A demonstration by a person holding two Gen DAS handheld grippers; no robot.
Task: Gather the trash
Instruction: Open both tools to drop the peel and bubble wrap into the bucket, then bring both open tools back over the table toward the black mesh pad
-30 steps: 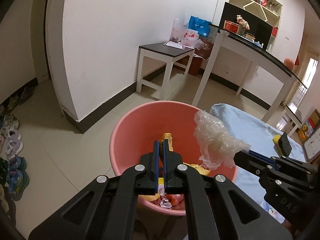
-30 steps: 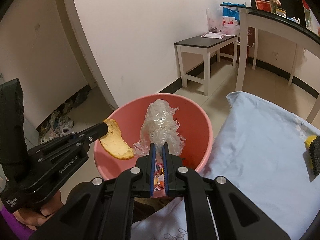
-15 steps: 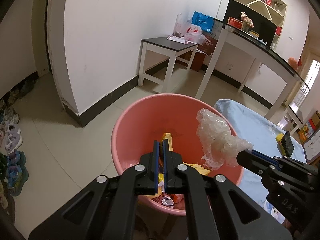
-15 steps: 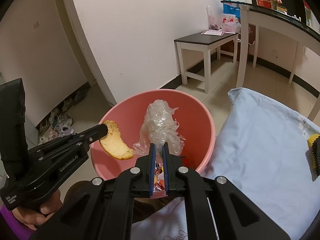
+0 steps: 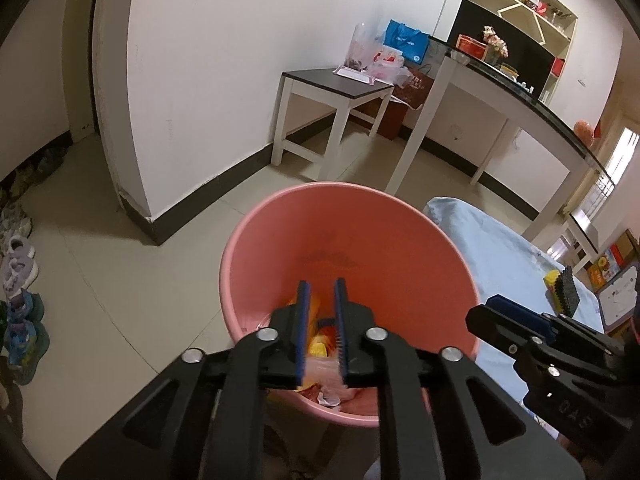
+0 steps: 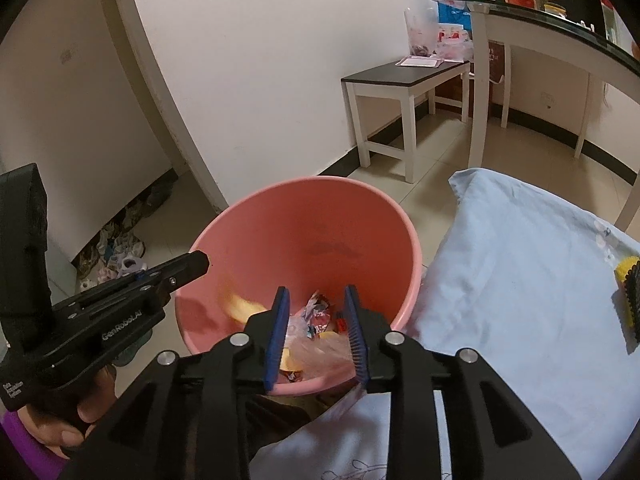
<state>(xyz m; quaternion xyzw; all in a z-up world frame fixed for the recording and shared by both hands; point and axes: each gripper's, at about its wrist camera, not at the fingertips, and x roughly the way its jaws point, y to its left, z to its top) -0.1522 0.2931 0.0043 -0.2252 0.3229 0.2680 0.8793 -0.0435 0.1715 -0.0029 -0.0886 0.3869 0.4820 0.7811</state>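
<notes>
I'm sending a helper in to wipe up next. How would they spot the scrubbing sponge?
Start at the pale blue cloth beside the pink bucket. Follow it to the far right edge, away from the bucket. The sponge lies there: yellow with a black scouring side, the only thing lying on that stretch of cloth.

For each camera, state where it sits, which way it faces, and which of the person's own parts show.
Left wrist: on the left gripper, looking down along its open fingers into the pink bucket; the right gripper shows at right.
Right wrist: on the right gripper, also open above the bucket; the left gripper and the left hand show at left.
Shared: bucket, blue cloth, small table.
</notes>
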